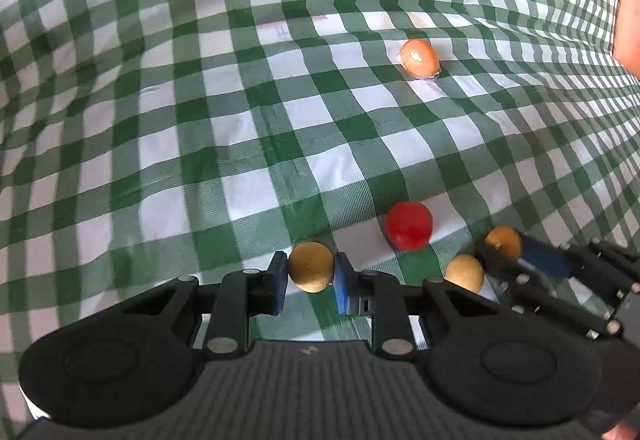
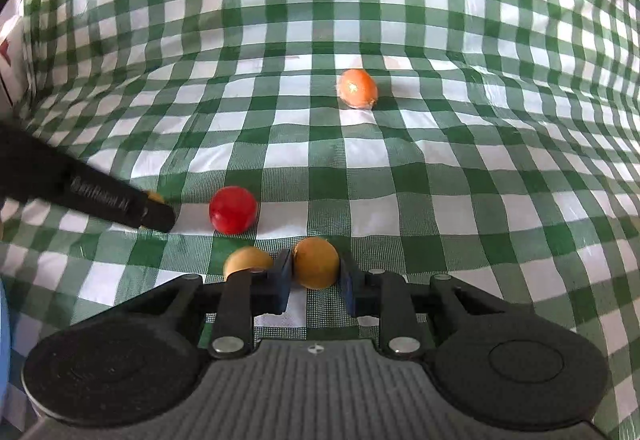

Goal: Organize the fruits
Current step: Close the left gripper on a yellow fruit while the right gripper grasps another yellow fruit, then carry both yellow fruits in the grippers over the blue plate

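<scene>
Both are gripping now: left claw (image 1: 311,272) clamping 1 yellow fruit (image 1: 311,267), right claw (image 2: 316,272) clamping another yellow fruit (image 2: 316,267). Lifting looks next.

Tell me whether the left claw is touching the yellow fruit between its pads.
Touching. The left wrist view shows the left claw with both blue pads pressed against the sides of the yellow fruit, no gap either side.
</scene>
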{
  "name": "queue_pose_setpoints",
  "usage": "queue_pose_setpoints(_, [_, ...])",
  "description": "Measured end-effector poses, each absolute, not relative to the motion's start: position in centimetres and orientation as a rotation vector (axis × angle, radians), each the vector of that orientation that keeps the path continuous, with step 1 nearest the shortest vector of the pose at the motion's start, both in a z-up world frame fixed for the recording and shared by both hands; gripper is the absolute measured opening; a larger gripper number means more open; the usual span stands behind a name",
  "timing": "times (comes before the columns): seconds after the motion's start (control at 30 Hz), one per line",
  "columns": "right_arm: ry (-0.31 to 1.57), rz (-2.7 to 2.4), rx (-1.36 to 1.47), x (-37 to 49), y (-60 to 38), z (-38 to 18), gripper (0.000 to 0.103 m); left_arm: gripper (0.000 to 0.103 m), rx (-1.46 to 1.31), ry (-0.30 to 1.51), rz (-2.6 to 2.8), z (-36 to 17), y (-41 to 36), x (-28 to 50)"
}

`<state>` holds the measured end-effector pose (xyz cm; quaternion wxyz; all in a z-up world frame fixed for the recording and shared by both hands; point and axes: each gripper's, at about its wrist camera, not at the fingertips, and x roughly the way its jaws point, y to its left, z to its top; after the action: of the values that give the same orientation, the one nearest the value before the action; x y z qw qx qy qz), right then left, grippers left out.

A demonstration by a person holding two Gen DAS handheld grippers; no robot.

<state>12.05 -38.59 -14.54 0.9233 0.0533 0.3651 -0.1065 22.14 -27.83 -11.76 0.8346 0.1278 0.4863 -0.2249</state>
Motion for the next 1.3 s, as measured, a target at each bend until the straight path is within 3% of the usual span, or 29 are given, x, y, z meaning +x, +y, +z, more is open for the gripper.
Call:
queue_pose_setpoints(0.3, [0.676, -0.178, 0.124, 7.2, -36.8, -8.5, 0.026, 0.027, 0.171, 1.037, -0.441, -5.6, -22.4, 15.7])
queue_pose_setpoints(0.7, [0.695, 0.084, 0.059, -1.8, -22.8, -3.3, 0.026, 0.027, 0.155, 0.983, -0.355, -0.4, -10.2, 5.5])
queue_pose_setpoints(0.97, [0.739, 0.211, 0.027, -5.9, -15.0, -1.2, 0.026, 0.027, 0.102, 1.0, -0.287, -0.5, -2.8, 1.7])
queue_pose_setpoints(1.3, [0.779, 0.238, -0.01, -5.5, -11.9, -1.6, 0.026, 0.027, 0.058, 1.01, -0.24, -1.3, 0.5, 1.6])
